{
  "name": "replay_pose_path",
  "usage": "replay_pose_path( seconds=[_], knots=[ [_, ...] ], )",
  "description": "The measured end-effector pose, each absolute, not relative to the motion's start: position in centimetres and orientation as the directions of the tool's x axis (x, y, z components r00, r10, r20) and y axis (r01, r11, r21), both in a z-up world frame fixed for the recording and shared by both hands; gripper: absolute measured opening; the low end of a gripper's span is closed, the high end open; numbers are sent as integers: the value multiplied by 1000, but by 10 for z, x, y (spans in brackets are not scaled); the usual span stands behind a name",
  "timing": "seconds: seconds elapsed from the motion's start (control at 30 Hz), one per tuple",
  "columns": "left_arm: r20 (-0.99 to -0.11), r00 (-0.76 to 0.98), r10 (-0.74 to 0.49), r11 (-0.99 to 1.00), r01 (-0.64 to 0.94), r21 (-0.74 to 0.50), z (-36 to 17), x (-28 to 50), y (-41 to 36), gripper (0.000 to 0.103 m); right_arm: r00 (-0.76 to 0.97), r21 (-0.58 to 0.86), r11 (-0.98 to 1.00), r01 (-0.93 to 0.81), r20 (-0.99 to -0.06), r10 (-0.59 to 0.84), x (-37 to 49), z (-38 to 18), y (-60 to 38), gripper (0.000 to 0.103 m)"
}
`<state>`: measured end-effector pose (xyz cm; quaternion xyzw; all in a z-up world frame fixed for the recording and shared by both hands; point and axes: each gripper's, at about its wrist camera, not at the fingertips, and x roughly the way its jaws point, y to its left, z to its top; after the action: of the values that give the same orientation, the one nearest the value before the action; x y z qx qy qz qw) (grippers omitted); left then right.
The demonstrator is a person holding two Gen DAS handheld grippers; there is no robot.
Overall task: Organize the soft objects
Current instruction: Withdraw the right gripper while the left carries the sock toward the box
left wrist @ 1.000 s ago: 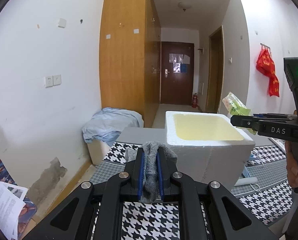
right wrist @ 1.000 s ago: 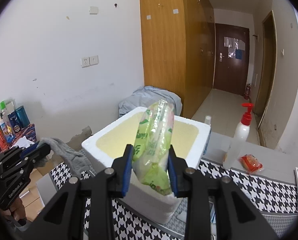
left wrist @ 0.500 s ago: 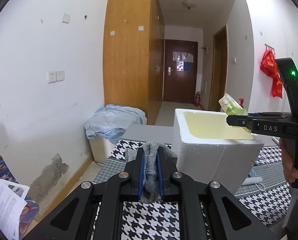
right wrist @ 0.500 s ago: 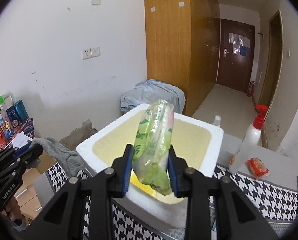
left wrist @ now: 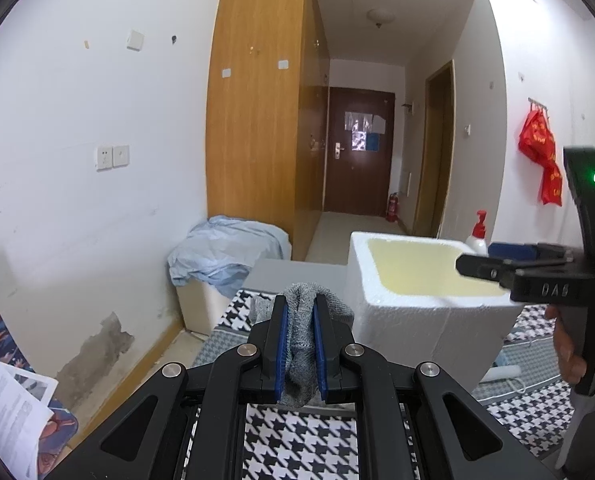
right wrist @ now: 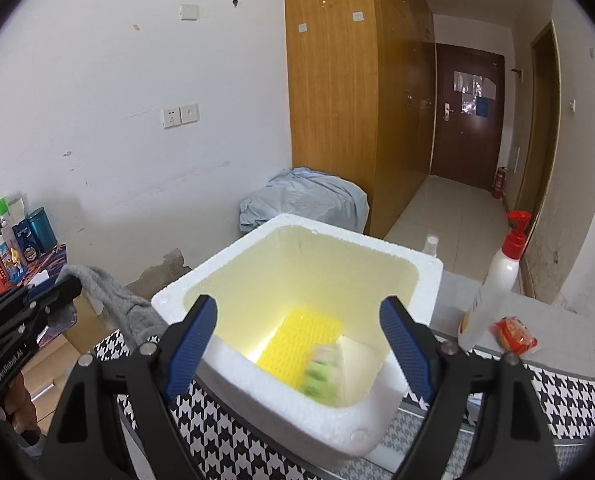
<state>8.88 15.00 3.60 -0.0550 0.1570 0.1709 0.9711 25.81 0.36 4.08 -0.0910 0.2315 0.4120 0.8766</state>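
A houndstooth table [right wrist: 225, 436] bears a foam box [right wrist: 429, 268]. The right tongs [right wrist: 297, 344] are opening wide above it, nothing between them; the green packet [right wrist: 323, 372] lies blurred inside the box below. The left tongs [left wrist: 300, 342] pinch a grey sock [left wrist: 301, 356], beside the box.

Green packet [right wrist: 322, 372] in foam box [right wrist: 297, 424] motion-blurred, print unreadable.
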Motion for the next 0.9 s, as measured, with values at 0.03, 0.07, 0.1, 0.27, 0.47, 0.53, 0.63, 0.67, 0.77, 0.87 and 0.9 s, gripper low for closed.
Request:
replay_pose_path(
  seconds=[0.03, 0.07, 0.1, 0.27, 0.47, 0.53, 0.63, 0.67, 0.77, 0.87, 0.9],
  knots=[
    [-320, 893, 317, 935, -351, -53, 38, 89, 150, 13, 555, 27, 644, -765, -481, 679, 257, 41, 3, 87],
    [-315, 894, 319, 935, -352, -50, 40, 88, 149, 13, 555, 24, 643, -766, -481, 679, 256, 41, 3, 87],
    [-310, 895, 320, 935, -351, -49, 42, 88, 149, 13, 554, 24, 642, -767, -481, 680, 255, 42, 1, 87],
    [-284, 910, 304, 942, -332, -55, 53, 87, 147, 13, 553, 30, 638, -770, -469, 689, 250, 45, -7, 87],
    [-252, 925, 285, 950, -307, -52, 65, 86, 142, 13, 550, 38, 635, -772, -460, 697, 245, 46, -17, 87],
    [-243, 929, 278, 953, -299, -52, 68, 87, 139, 13, 543, 55, 636, -770, -465, 699, 245, 43, -21, 92],
    [-241, 932, 272, 954, -293, -55, 70, 88, 138, 13, 542, 90, 642, -761, -454, 707, 245, 43, -28, 99],
    [-243, 933, 267, 956, -289, -56, 71, 89, 137, 13, 546, 94, 645, -759, -448, 708, 244, 44, -30, 100],
    [-237, 937, 255, 960, -274, -53, 75, 89, 134, 13, 557, 92, 649, -755, -432, 709, 241, 46, -36, 101],
    [-224, 944, 241, 964, -259, -55, 81, 90, 135, 13, 563, 91, 651, -753, -422, 710, 236, 45, -39, 101],
    [-218, 946, 240, 965, -257, -51, 83, 90, 134, 13, 561, 92, 650, -754, -423, 711, 234, 44, -39, 101]
  ],
)
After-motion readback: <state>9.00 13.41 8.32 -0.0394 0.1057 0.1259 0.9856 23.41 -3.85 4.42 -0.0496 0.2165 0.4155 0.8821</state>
